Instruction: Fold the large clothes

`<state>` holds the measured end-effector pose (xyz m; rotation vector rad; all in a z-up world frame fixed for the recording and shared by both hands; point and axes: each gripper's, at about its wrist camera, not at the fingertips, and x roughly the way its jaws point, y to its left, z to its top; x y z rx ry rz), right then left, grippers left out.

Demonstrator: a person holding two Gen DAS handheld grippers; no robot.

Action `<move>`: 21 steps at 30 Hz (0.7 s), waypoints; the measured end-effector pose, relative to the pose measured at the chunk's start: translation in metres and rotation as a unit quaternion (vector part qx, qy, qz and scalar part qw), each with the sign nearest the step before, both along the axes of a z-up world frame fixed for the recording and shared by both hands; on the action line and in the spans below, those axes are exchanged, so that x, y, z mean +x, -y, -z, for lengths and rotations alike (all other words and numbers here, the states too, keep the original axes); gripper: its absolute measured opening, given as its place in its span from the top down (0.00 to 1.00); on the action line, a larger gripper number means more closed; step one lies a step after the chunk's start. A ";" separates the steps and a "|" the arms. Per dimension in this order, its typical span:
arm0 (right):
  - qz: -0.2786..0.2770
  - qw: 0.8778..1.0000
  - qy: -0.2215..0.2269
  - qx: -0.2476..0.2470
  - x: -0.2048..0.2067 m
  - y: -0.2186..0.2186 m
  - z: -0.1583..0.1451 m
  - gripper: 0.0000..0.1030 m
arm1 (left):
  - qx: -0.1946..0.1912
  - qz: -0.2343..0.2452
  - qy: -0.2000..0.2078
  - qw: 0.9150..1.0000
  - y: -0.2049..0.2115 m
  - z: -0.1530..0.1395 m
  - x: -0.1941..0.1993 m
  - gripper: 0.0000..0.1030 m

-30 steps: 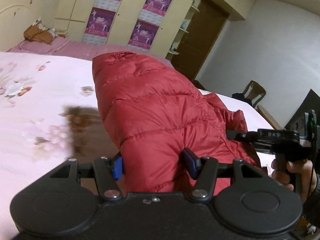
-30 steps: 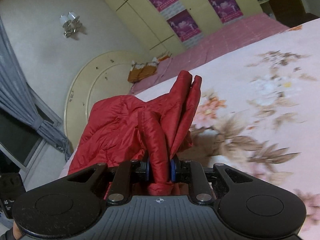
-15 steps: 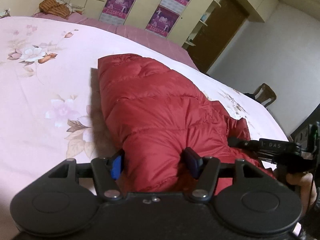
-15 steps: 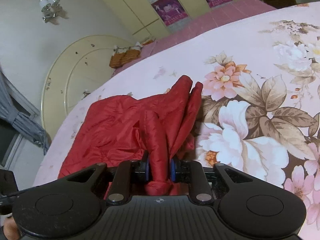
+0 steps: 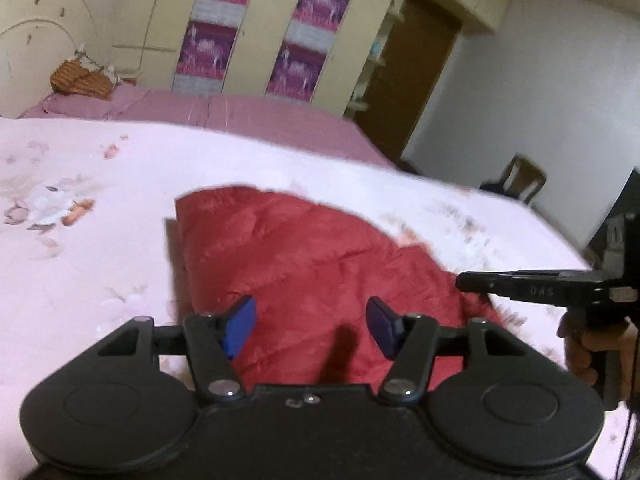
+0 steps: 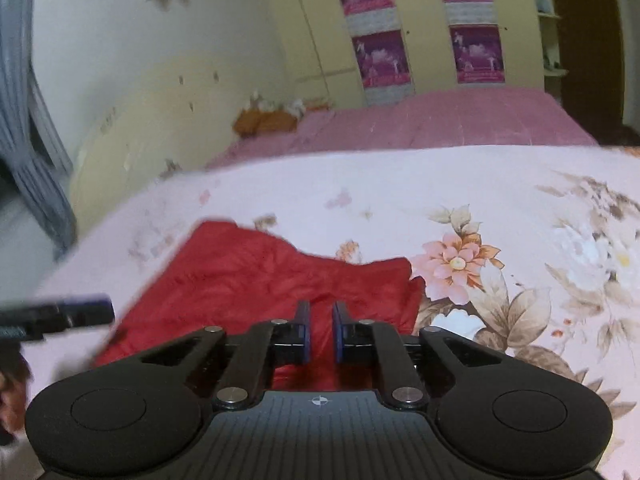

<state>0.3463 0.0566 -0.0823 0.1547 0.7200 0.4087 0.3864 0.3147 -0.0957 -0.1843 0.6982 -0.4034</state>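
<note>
A red quilted down jacket [image 5: 316, 264] lies folded and flat on the pink floral bedspread [image 5: 100, 240]; it also shows in the right wrist view [image 6: 256, 276]. My left gripper [image 5: 310, 324] is open and empty, raised just above the jacket's near edge. My right gripper [image 6: 321, 330] has its blue pads a narrow gap apart with nothing between them, above the jacket's near edge. The right gripper also shows at the right of the left wrist view [image 5: 472, 282], and the left gripper at the left of the right wrist view [image 6: 100, 312].
A plain pink bed section [image 5: 224, 112] and a brown bundle [image 5: 80, 80] lie beyond, by the cream headboard [image 5: 44, 48]. A wardrobe with purple posters [image 5: 304, 60], a brown door [image 5: 416, 76] and a wooden chair [image 5: 524, 178] stand at the back right.
Both grippers let go of the jacket and lifted back from it. The jacket dropped and now lies flat on the bed. The left jaws widened; the right jaws opened slightly.
</note>
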 end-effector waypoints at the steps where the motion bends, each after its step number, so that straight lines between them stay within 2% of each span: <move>1: 0.009 1.000 -0.012 -0.016 0.005 -0.002 0.009 0.89 | 0.003 0.003 -0.012 1.000 0.003 0.008 0.006 0.43; 5: 0.029 0.998 -0.053 -0.031 0.014 0.005 0.043 0.89 | 0.003 0.009 -0.030 1.000 0.001 0.028 0.014 0.42; 10: 0.040 0.997 -0.064 -0.025 0.021 0.010 0.056 0.89 | 0.014 0.013 -0.025 1.000 0.002 0.029 0.008 0.42; 12: 0.047 0.997 -0.064 -0.024 0.018 0.013 0.046 0.89 | 0.015 0.010 -0.018 1.000 0.002 0.019 -0.001 0.44; 14: 0.043 0.998 -0.038 -0.001 0.004 0.017 0.024 0.89 | 0.005 0.017 0.000 1.000 0.000 0.007 -0.015 0.44; 18: -0.013 1.000 0.002 0.021 -0.048 0.015 -0.016 0.89 | -0.017 0.034 0.019 0.999 0.002 -0.014 -0.064 0.54; 21: -0.047 0.999 0.016 0.019 -0.085 0.009 -0.029 0.89 | -0.004 0.043 0.022 0.999 0.012 -0.018 -0.098 0.55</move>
